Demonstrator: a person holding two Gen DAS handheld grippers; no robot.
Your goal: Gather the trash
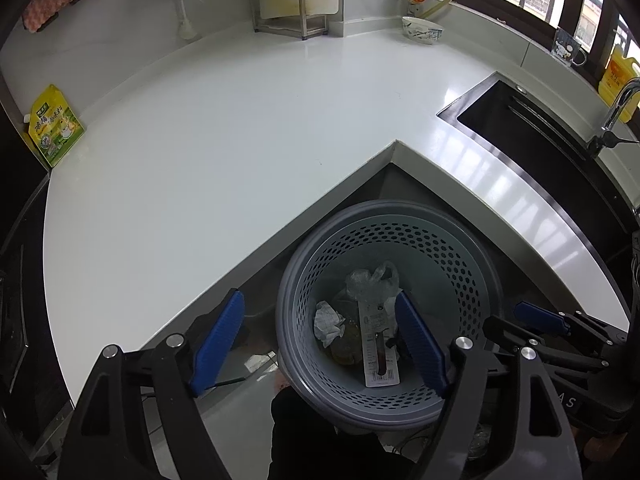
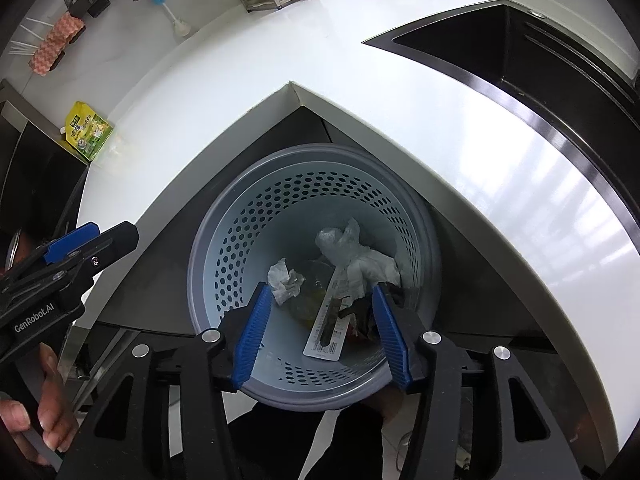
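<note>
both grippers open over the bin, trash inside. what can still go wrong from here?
1. The left gripper straddles the basket rim, one finger inside: pulling sideways could tip it.
2. The right gripper hangs open just above the card and plastic bag: dipping could snag them back out.
3. The green packet on the counter might be missed, if it is trash.

1. Our left wrist view looks steeply down past the left claw point(image 1: 320, 344) into the basket point(image 1: 472, 264), with the white desk point(image 1: 240, 140) spreading beyond.
2. Our right wrist view sits nearer, over the basket point(image 2: 240, 216), behind the right claw point(image 2: 320, 328).
3. Both share the basket, the desk corner, the sink point(image 1: 540, 132) and the yellow packet point(image 1: 54, 126); each sees the other claw.
</note>
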